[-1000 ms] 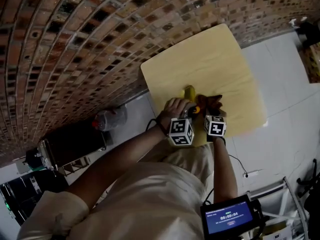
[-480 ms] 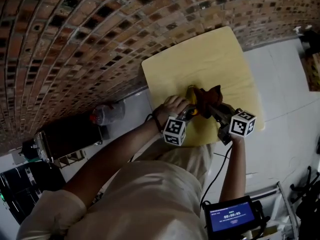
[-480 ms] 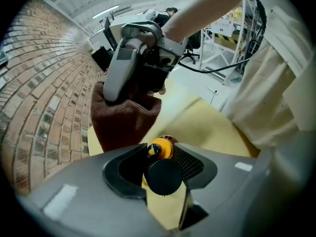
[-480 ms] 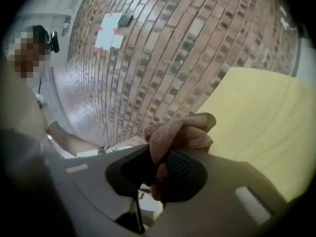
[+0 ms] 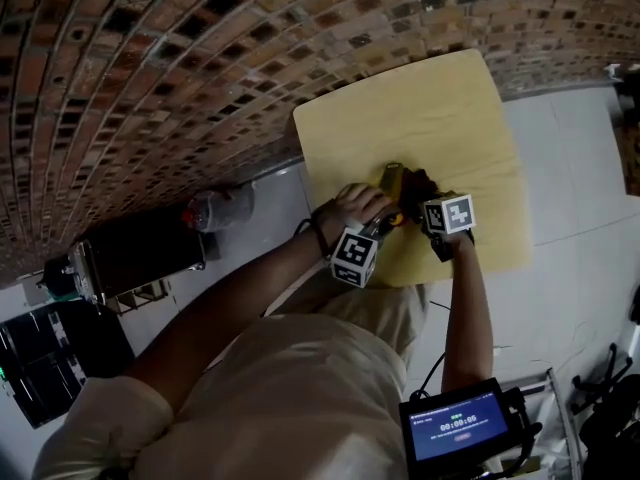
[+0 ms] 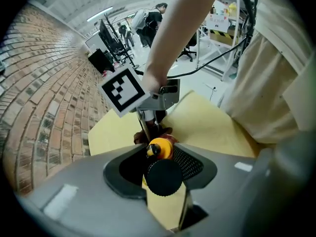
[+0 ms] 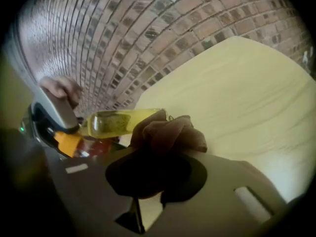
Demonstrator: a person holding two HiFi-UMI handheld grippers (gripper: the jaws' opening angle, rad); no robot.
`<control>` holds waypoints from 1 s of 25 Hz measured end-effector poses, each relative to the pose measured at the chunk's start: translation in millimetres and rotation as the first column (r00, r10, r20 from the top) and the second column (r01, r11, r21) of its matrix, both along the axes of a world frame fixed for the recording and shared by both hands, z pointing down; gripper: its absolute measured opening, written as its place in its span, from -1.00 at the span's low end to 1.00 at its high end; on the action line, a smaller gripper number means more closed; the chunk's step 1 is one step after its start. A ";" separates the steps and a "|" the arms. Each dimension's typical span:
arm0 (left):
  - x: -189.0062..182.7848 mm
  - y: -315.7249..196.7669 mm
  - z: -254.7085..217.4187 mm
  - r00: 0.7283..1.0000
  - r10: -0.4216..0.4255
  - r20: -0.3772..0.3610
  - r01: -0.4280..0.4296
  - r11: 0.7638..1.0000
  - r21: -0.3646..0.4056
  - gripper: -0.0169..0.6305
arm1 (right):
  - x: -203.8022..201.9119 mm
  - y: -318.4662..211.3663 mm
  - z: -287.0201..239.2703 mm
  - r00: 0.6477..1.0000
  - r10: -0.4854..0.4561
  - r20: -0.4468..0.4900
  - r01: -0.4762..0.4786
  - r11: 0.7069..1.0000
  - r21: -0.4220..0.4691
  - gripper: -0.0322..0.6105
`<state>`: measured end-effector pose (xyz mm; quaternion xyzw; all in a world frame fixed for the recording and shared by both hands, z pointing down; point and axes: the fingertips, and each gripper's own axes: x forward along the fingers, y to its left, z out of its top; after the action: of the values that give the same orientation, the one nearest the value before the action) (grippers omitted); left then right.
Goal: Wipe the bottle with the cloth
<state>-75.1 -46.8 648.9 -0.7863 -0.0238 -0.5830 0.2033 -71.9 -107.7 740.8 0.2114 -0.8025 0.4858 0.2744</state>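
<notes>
Bottle [image 5: 392, 180], clear with yellowish liquid inside, sits over the nearer half of the pale wooden tabletop [image 5: 450, 108], caught between the 2 tongs. Whether it touches the wood is not clear.

At far left a brick wall [image 5: 150, 68] fills much of the head view, and the tabletop stands just beside it. Next comes the person's left forearm, with the left hand [image 5: 355, 206] wrapped round the left tongs [image 5: 388, 220]. These point steeply down and are clenched on the bottle's near end. In the left gripper view that end is seen head-on: a black round knob, and beyond it an orange-yellow ribbed part, sit squarely between the 2 grey jaws. Those jaws have just been closing further on it.

From that grip the bottle runs away from the person, and in the right gripper view it lies nearly level. Just right of it, pressed against its side, is the cloth [image 5: 418, 180], a brownish bunched rag. The right tongs [image 5: 430, 198] grasp the cloth. In the right gripper view its folds fill the gap between the jaws and bulge past the tips onto the end of the bottle farthest from the left tongs.

Further right lie bare tabletop and pale floor [image 5: 580, 218]. A small lit screen [image 5: 455, 430] shows at lower right.
</notes>
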 end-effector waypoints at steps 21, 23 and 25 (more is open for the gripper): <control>10.9 -48.9 -9.4 0.576 -0.817 0.018 0.809 0.568 -0.150 -0.39 | 46.7 34.7 -120.1 0.703 0.556 0.443 -0.664 0.737 0.129 -0.69; 12.6 -47.9 -6.9 0.593 -0.804 0.032 0.801 0.586 -0.122 -0.41 | 41.6 28.8 -96.5 0.696 0.593 0.404 -0.683 0.721 0.118 -0.69; 14.5 -43.7 -4.1 0.597 -0.802 0.038 0.799 0.588 -0.126 -0.40 | 42.0 25.6 -77.1 0.691 0.625 0.362 -0.704 0.697 0.140 -0.69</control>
<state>-60.6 -90.5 644.8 -0.7313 0.2962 -0.6002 -0.1315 -29.9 -82.1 663.7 0.4522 -0.7582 0.4641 -0.0726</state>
